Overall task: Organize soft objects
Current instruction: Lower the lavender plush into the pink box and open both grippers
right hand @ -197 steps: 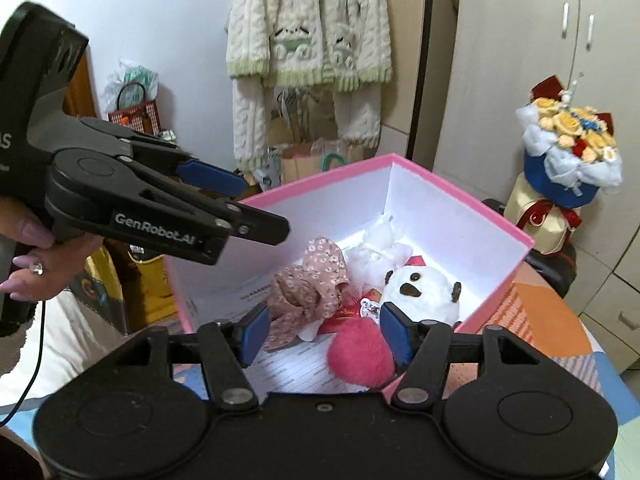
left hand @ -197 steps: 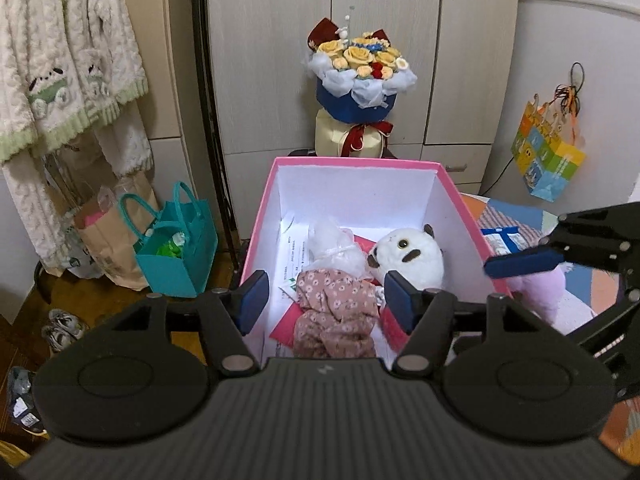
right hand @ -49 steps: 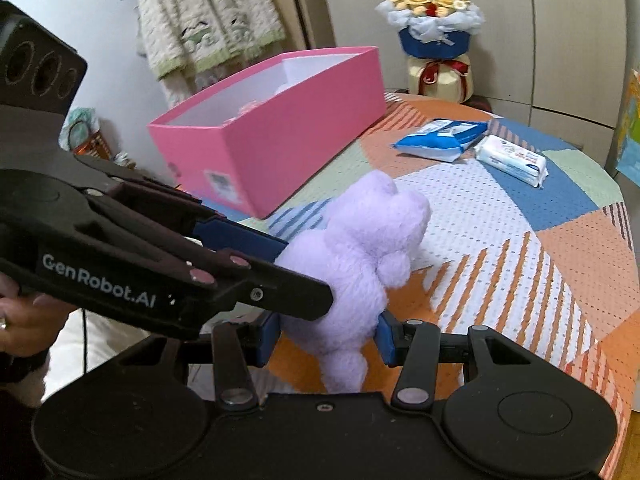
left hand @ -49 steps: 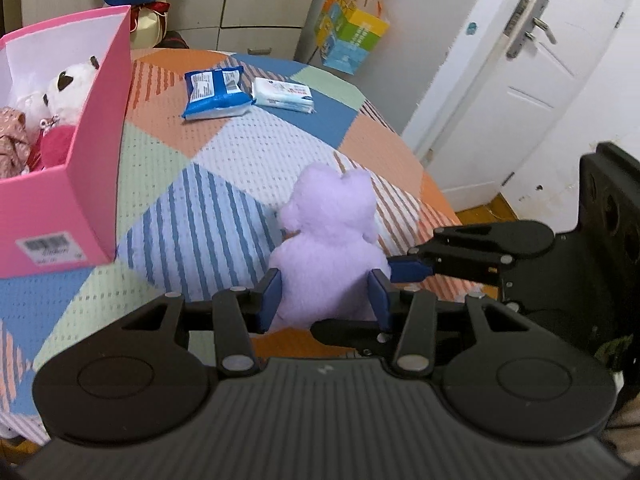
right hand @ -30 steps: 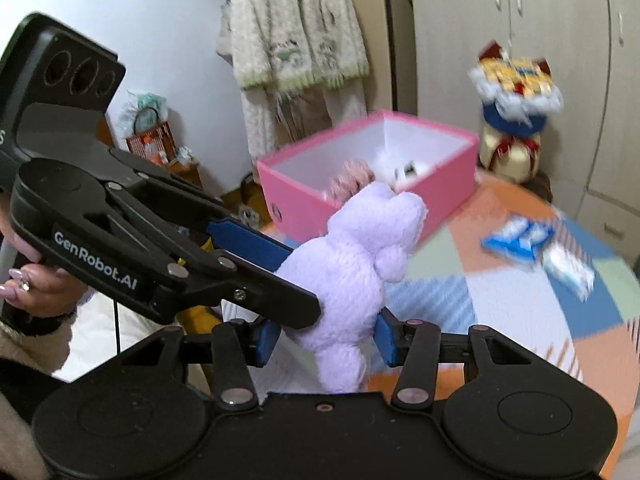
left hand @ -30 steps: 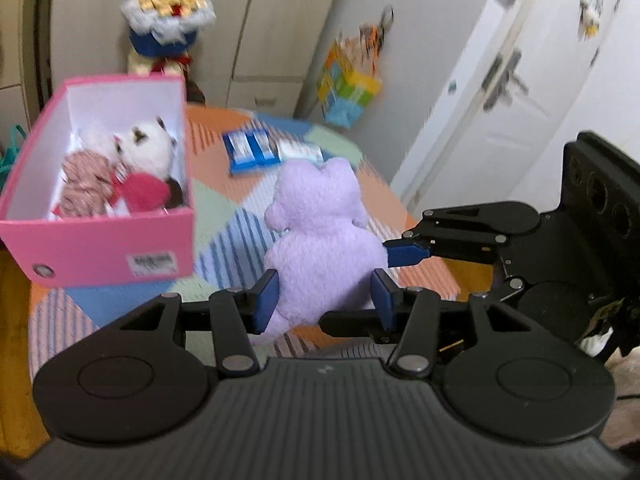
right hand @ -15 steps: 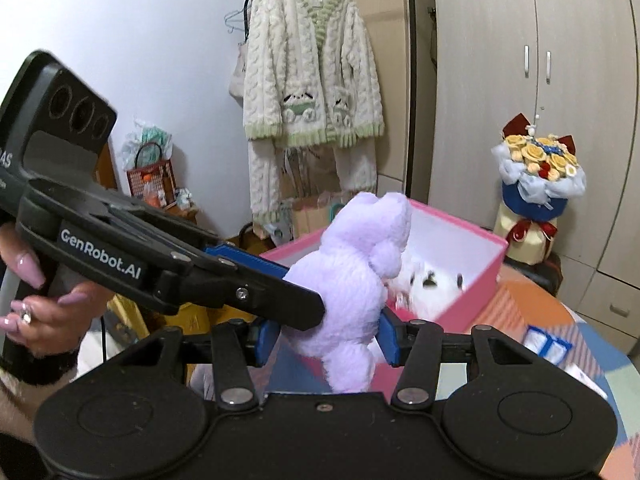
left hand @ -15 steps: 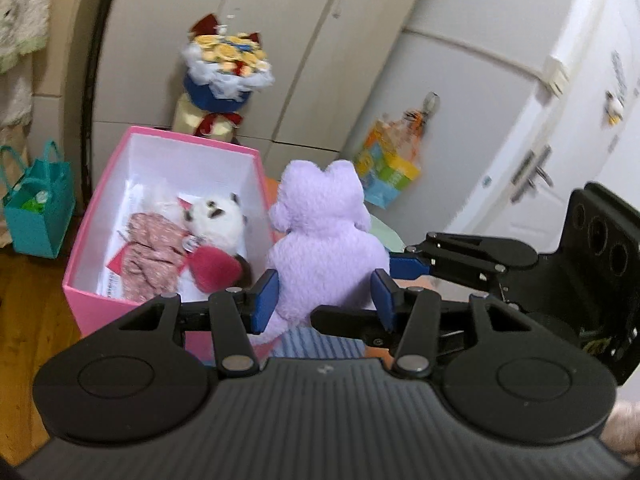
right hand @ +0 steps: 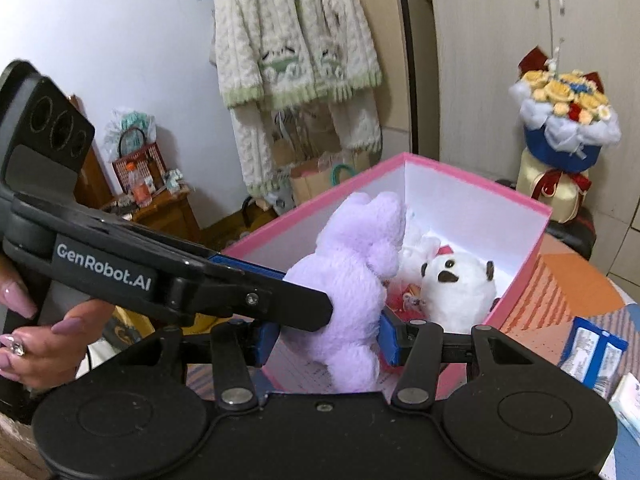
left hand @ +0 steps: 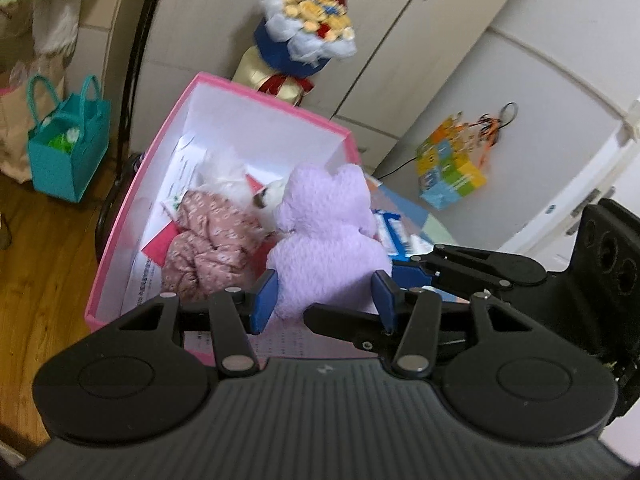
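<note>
- At centre frame, I have my left hand-held gripper clamped on the purple plush.
- My right hand-held gripper clamps it too, above the pink box.
- A white plush lies inside, right of centre.

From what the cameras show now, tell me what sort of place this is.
Probably a bedroom at home: a knitted cardigan hangs by tall wardrobe doors, and a flower bouquet stands behind a pink box of stuffed toys.

Both claws clamp the purple plush over the pink box
</note>
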